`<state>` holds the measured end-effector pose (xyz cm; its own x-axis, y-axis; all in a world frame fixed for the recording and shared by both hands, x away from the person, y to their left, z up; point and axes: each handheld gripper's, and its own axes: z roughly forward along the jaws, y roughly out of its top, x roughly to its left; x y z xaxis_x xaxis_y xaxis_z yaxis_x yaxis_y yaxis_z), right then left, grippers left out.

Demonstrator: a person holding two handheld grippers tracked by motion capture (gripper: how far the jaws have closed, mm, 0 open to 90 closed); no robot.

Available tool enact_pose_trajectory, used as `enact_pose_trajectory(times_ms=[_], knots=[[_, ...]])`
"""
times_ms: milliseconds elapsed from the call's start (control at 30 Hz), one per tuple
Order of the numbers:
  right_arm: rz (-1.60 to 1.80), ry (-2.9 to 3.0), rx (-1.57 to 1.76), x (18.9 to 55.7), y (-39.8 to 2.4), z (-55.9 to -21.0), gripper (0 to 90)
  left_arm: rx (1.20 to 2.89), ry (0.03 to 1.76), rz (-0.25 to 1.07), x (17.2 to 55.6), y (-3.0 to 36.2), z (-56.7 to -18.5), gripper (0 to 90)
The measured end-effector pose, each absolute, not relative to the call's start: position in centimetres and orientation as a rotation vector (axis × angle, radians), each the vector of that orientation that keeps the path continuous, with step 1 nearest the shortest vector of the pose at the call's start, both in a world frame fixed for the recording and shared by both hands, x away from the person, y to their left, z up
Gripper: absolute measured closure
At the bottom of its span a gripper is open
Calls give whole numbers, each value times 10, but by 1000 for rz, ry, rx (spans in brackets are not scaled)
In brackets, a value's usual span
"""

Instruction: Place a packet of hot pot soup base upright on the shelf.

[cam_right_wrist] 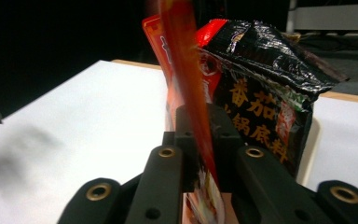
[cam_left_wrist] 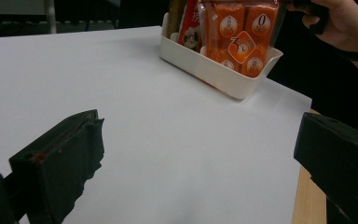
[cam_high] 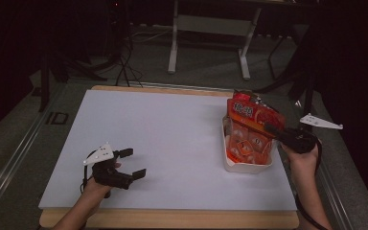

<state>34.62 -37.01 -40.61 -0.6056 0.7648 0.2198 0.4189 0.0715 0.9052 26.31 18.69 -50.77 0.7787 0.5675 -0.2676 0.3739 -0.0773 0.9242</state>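
With the right gripper clamped on the top edge of the orange snack bag standing in the white bin at the worktop's right, lift straight upward, keeping the wide-open left gripper away.

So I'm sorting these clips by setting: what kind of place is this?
Probably a lab or recording workspace, not a home. A white work table stands in a dark room, cables trail over the floor behind it, and the metal legs of another desk rise beyond.
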Motion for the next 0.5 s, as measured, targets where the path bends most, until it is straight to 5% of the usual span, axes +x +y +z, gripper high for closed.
enact_pose_trajectory(times_ms=[500], knots=[[1548,1955,1107,334,-352,-363,288,1694,751,186,263,186,-508,10]])
